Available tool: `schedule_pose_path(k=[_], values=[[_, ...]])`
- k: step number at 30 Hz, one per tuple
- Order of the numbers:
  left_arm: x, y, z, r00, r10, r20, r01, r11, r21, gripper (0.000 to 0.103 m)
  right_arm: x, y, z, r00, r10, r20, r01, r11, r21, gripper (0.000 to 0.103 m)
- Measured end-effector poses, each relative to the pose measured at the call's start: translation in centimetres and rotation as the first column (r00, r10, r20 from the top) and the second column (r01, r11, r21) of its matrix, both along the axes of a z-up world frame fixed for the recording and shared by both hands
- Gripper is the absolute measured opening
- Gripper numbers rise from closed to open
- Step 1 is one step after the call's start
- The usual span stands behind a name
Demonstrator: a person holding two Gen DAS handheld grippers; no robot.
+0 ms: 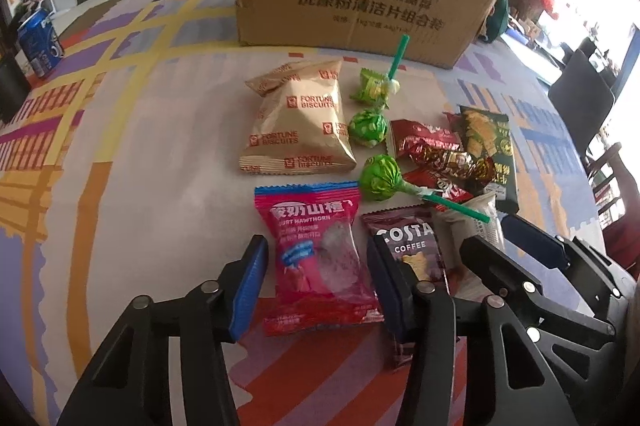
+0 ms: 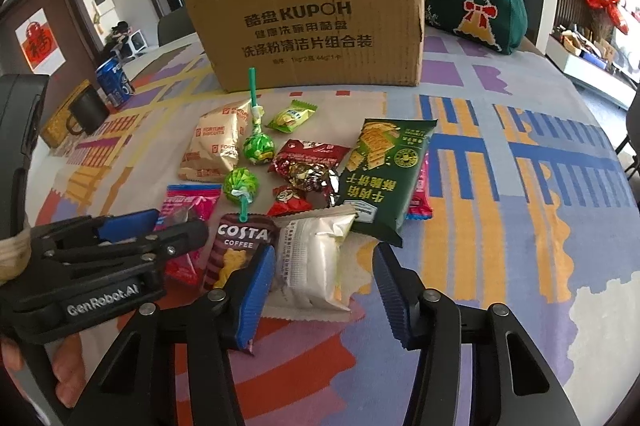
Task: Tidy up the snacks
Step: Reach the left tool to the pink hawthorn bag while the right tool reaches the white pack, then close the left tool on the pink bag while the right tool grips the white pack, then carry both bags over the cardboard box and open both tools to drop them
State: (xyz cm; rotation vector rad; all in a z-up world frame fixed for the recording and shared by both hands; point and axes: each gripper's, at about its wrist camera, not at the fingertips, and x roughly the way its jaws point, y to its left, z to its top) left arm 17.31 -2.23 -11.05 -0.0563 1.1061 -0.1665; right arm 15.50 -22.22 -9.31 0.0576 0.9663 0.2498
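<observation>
While both tongs stand spread near the worktop's front edge, the left tongs (image 1: 316, 290) straddle the flat pink foil hawthorn packet (image 1: 316, 258), long axis running along the fingers, and the right tongs (image 2: 320, 290) straddle the white foil pouch (image 2: 316, 262).

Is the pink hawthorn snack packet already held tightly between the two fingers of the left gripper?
No. The pink hawthorn snack packet lies flat on the patterned tablecloth between the open fingers of the left gripper, with gaps on both sides.
</observation>
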Motion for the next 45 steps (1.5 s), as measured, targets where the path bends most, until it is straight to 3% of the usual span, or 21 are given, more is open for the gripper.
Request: schedule_pose_path(k=[5,11,26,33,45], values=[[0.2,0.1,0.1,1.0,0.008,0.007,-0.008,1.0,0.0,0.04,0.5,0.7,-0.3,1.0,0.017,-0.004,-0.017,1.0,-0.017,0.043],[-0.2,0.3,0.4,1.0,0.012,0.014,-0.012,1.0,-0.01,0.037,0.7,0.9,-0.4,1.0,0.024,-0.009,-0.024,0.999,-0.026,0.032],[-2.7,-0.5,4.8,0.991,-0.024,0.133,0.027,0.999,-0.02,0.037,-1.5,-0.6,2.9,0.998,-0.004,0.059,0.004,1.0,0.002,0.03],[-1.8,-0.5,7.8,0.976,-0.045,0.214,0.05,0.999,-0.017,0.037,-1.0,-0.5,5.6,0.992,0.005,0.127,-0.008,1.0,0.021,0.03],[2.2,-0.2,13.7,0.93,-0.065,0.363,0.059,0.998,0.028,0.037,3.1,-0.4,10.2,0.971,0.003,0.238,-0.017,0.998,0.056,0.03]])
